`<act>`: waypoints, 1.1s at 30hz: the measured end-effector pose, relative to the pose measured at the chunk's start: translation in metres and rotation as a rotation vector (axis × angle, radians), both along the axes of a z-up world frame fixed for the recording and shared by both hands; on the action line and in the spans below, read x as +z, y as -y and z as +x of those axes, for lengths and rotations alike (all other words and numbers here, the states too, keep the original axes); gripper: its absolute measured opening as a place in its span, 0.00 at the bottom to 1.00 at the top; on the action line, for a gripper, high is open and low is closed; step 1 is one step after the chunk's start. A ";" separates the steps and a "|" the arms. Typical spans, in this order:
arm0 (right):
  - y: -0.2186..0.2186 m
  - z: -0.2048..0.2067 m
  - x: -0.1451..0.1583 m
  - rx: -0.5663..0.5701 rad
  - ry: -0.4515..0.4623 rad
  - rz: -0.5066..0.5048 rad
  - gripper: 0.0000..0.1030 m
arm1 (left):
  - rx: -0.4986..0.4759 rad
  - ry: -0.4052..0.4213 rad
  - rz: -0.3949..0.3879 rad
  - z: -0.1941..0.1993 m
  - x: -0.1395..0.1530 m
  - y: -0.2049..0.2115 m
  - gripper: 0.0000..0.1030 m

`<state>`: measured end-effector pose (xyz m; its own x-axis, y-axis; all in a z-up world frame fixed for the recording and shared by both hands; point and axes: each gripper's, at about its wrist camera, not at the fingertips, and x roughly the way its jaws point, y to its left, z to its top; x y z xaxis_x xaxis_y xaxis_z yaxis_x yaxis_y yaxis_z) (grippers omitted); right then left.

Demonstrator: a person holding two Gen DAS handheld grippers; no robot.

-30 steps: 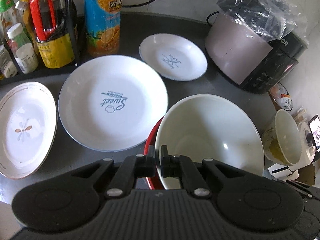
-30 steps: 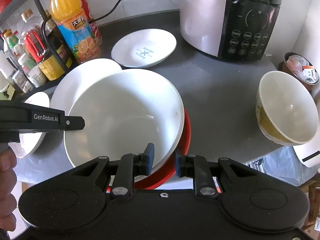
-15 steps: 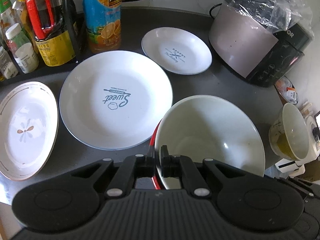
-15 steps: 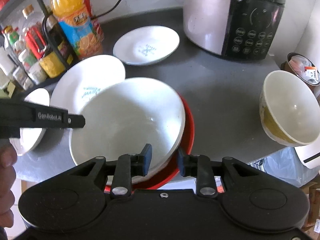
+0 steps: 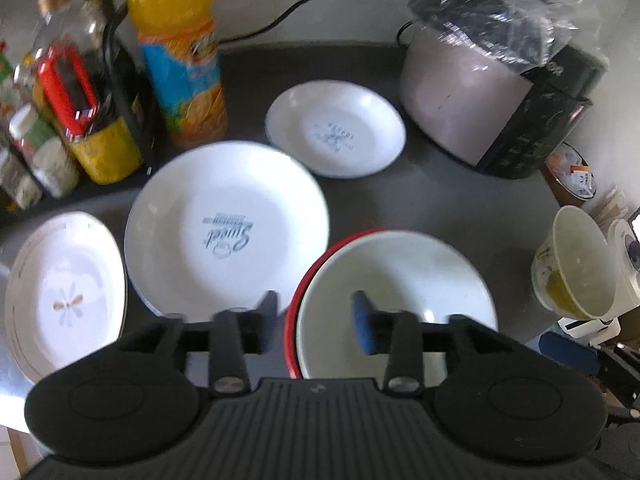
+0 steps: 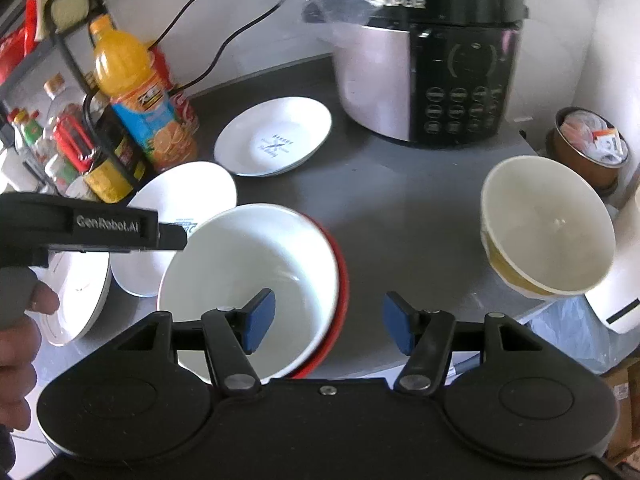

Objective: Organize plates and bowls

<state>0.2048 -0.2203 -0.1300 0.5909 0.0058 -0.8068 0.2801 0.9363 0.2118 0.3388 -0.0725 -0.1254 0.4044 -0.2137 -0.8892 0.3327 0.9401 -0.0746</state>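
Observation:
A white bowl (image 5: 396, 296) sits nested in a red bowl (image 5: 294, 312) on the dark counter; both show in the right wrist view too, the white bowl (image 6: 256, 264) inside the red one (image 6: 340, 280). My left gripper (image 5: 316, 320) is open, its jaws astride the bowls' near left rim. My right gripper (image 6: 328, 320) is open and empty over their near right rim. A large white "Sweet" plate (image 5: 224, 228), a small white plate (image 5: 336, 136), an oval flower plate (image 5: 64, 296) and a cream bowl (image 6: 548, 224) lie around.
A rice cooker (image 6: 436, 68) under plastic stands at the back right. An orange juice bottle (image 5: 180, 52) and a rack of condiment bottles (image 5: 72, 120) stand at the back left. The counter edge runs close behind the cream bowl, with a bin (image 6: 592, 148) beyond.
Both grippers have opened and let go of the bowls' rim. The white bowl has come down level into the red bowl. Both grippers have pulled back slightly.

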 end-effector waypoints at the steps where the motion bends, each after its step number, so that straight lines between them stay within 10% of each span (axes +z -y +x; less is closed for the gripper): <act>1: 0.004 -0.002 0.000 -0.004 0.002 0.007 0.58 | -0.005 0.010 0.000 0.000 0.003 0.004 0.51; 33: 0.185 -0.051 -0.046 -0.272 -0.011 0.133 0.63 | -0.237 0.006 0.018 -0.013 -0.005 0.210 0.61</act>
<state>0.1539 -0.4054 -0.1759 0.5763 -0.0451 -0.8160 0.5195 0.7910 0.3232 0.3257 -0.2823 -0.1308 0.3506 -0.2871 -0.8914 0.5448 0.8367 -0.0553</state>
